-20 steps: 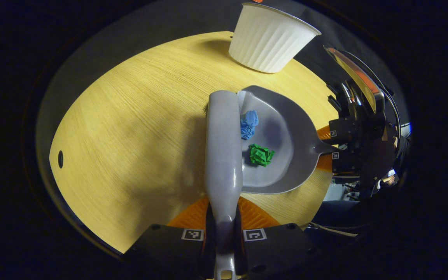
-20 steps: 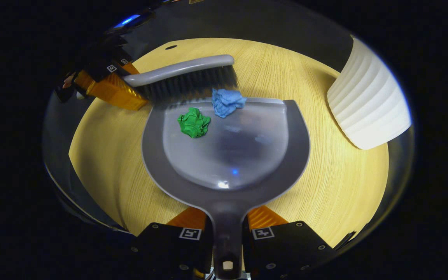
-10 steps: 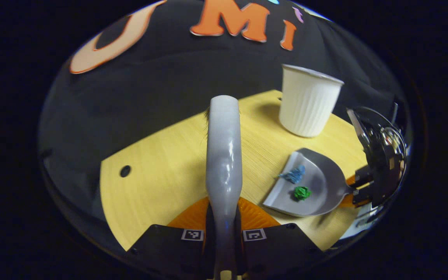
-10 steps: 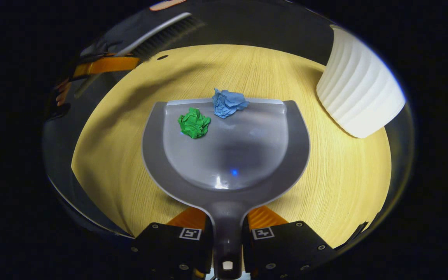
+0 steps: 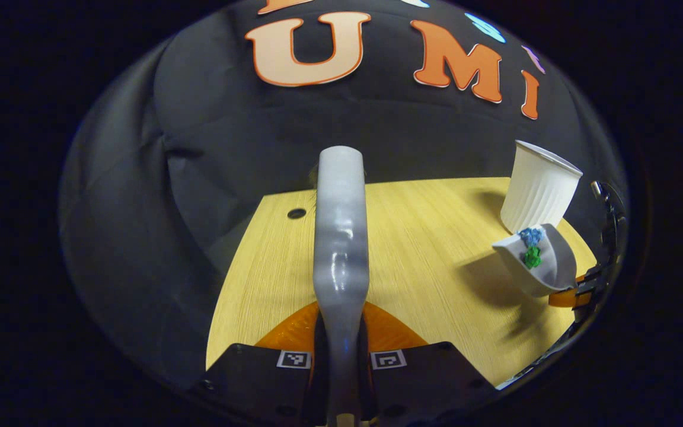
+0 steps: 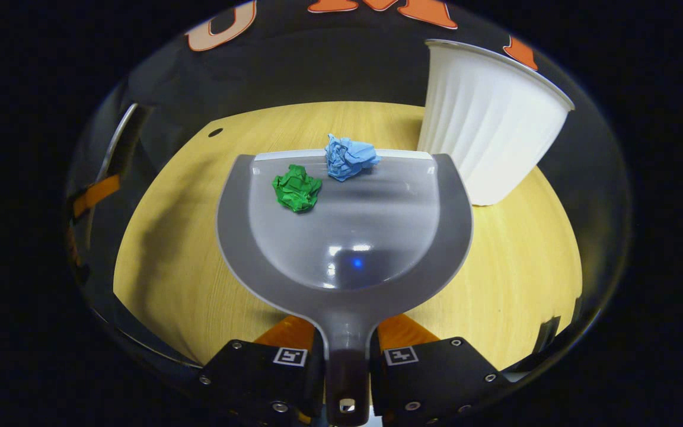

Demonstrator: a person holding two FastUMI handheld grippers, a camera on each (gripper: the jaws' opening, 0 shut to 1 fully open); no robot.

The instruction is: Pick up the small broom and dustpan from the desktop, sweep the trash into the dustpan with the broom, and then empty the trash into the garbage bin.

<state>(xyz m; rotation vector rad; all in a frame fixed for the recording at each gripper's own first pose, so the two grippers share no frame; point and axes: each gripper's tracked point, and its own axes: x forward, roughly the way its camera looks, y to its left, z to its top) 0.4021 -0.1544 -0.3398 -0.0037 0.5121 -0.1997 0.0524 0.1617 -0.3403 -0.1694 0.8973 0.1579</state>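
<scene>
My left gripper (image 5: 341, 344) is shut on the grey broom (image 5: 340, 237), whose handle runs straight up the left gripper view, lifted off the wooden desktop (image 5: 424, 249). My right gripper (image 6: 346, 350) is shut on the handle of the grey dustpan (image 6: 347, 237). In the pan lie a green paper ball (image 6: 297, 188) and a blue paper ball (image 6: 347, 157) near its front lip. In the left gripper view the dustpan (image 5: 546, 270) hangs above the desk at the far right, just in front of the white ribbed garbage bin (image 5: 539, 187). The bin (image 6: 487, 118) stands upright right of the pan's front corner.
The desktop (image 6: 513, 261) has a small dark cable hole (image 5: 296, 213) near its far left corner. Black cloth wall stands behind the desk. The desk's near edge runs just under both grippers.
The broom has risen and pulled back left from the dustpan. The dustpan has lifted off the desk with both paper balls in it, and the bin now looks upright and nearer.
</scene>
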